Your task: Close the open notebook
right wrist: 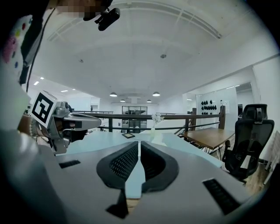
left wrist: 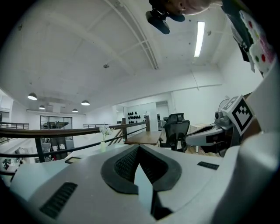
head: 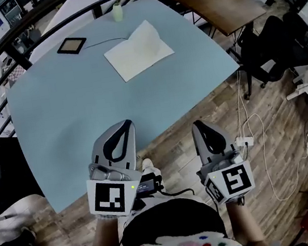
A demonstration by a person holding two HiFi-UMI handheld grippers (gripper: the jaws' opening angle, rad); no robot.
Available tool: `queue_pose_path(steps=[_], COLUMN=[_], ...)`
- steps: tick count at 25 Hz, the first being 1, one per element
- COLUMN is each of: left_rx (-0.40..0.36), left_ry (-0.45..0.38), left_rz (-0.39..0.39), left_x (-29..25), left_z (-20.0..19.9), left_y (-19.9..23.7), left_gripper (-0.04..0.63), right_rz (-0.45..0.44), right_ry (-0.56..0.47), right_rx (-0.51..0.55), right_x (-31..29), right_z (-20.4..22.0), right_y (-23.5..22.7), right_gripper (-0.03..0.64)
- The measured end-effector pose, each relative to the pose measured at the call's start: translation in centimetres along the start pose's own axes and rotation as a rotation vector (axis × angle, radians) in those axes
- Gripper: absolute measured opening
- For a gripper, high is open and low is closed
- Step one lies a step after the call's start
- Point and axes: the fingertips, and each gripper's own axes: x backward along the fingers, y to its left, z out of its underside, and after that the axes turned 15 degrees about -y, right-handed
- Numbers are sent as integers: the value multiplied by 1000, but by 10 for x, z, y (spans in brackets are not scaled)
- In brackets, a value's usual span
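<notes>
White open notebook (head: 138, 50) lies at the far side of the pale-blue worktop (head: 55, 117), long axis diagonal, well ahead of left gripper (head: 121, 125) and right gripper (head: 200, 125), both closed and empty, left looks slightly nearer.

Grey left gripper (head: 121, 124) and right gripper (head: 200, 123), black-and-white marker cubes (head: 114, 196), dark-padded jaws
</notes>
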Motion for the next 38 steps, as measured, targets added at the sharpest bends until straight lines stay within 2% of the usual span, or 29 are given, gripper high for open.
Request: queue_pose_path(steps=[14,28,38], left_rx=[44,81,86], left_ry=[56,98,133], left_rz=[2,-44,-94], left_x=[-46,-53,-66], left_z=[27,51,71], left_y=[56,73,80], left_gripper=[17,17,17], right_rz=[4,-6,-24], right_ry=[69,134,155], right_rx=[-11,-36,-98], right_x=[-75,-93,-122], right_z=[19,42,67], right_y=[-13,-17,-37], right_gripper=[41,43,43])
